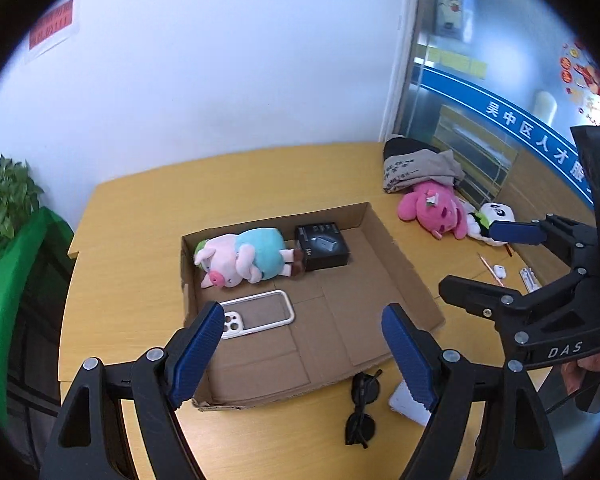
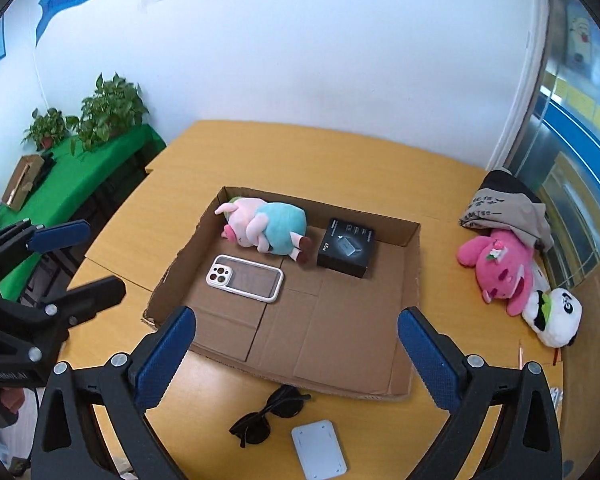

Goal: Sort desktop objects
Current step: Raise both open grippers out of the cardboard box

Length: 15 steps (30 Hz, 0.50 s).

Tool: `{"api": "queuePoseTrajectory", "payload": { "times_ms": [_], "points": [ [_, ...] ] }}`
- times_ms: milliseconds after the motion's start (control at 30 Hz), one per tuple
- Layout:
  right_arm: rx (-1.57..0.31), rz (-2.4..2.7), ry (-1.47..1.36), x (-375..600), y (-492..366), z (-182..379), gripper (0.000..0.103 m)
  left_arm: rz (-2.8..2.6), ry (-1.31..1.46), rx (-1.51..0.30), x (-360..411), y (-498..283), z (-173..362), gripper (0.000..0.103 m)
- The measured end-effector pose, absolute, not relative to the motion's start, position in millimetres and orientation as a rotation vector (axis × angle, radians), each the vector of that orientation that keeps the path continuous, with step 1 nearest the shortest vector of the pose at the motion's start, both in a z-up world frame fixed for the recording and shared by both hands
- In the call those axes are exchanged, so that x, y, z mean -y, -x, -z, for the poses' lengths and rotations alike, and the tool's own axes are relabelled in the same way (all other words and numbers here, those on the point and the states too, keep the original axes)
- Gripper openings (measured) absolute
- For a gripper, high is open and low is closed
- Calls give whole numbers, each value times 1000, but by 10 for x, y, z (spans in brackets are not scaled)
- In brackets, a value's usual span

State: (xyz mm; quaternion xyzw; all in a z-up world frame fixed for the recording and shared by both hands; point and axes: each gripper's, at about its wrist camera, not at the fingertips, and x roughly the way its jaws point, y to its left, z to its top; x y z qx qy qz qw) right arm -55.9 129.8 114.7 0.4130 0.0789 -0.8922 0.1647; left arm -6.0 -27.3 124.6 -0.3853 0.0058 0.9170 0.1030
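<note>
Both tongs [image 1: 304, 344] [image 2: 296, 354] apart w/ ribbed blue pads; shallow cardboard tray [image 2: 414, 272] holds plush pig [image 2: 268, 228], prob. fleece.

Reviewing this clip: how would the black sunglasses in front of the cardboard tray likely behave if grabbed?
The sunglasses lie folded and flat on the table, so a tool probably has little height to grip. The thin frame looks light and likely slides when nudged. The lenses seem smooth, so pads may slip there.

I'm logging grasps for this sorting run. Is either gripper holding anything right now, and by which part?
Nothing is held. The left gripper and the right gripper are both open and empty, above the near edge of the cardboard tray.
</note>
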Motion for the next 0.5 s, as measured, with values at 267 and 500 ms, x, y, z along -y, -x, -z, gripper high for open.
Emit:
{"api": "queuePoseTrajectory", "payload": {
  "times_ms": [267,500],
  "points": [
    [-164,2529,-1162,-1684,369,-1134,103,-2726,1173,-99,-182,-178,-1241,82],
    [-145,2488,-1136,-1966,260,-1105,103,-2748,1204,-122,-519,-320,-1248,82]
  ]
}}
